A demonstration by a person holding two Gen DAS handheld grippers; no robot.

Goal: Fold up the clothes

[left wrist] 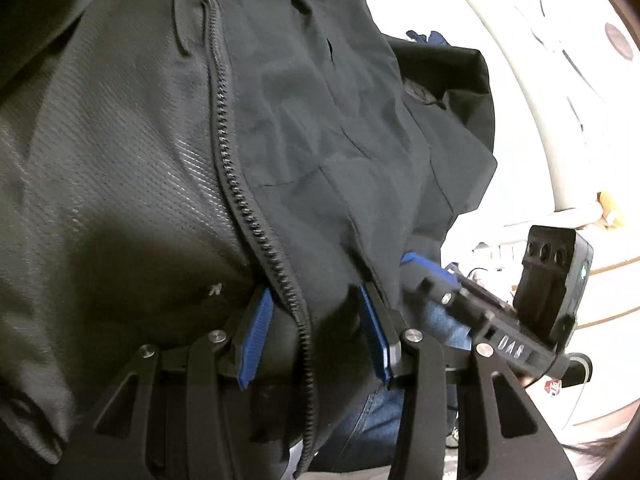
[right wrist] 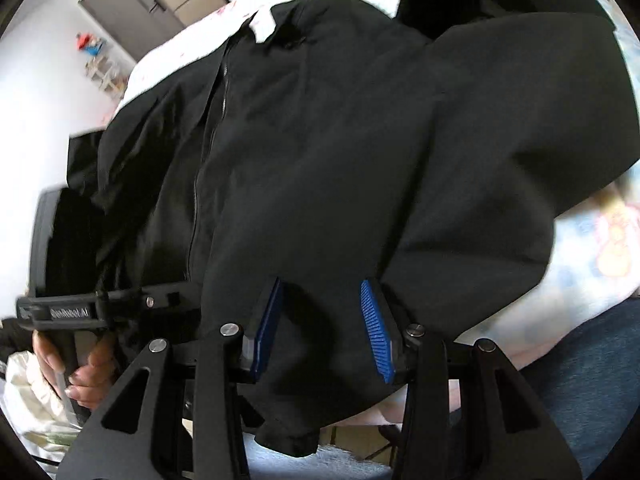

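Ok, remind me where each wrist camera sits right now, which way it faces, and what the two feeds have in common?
Left wrist: sits behind the left gripper, looking along its fingers into the black jacket, zipper between the pads; the right gripper and jeans show at right.
Right wrist: sits behind the right gripper, facing the jacket over the bed; the left gripper, held by the left hand, shows at left.
Shared: the same jacket, and each feed shows the other gripper.

The black jacket (right wrist: 340, 160) fills the space ahead of both jaws, blocking passage.
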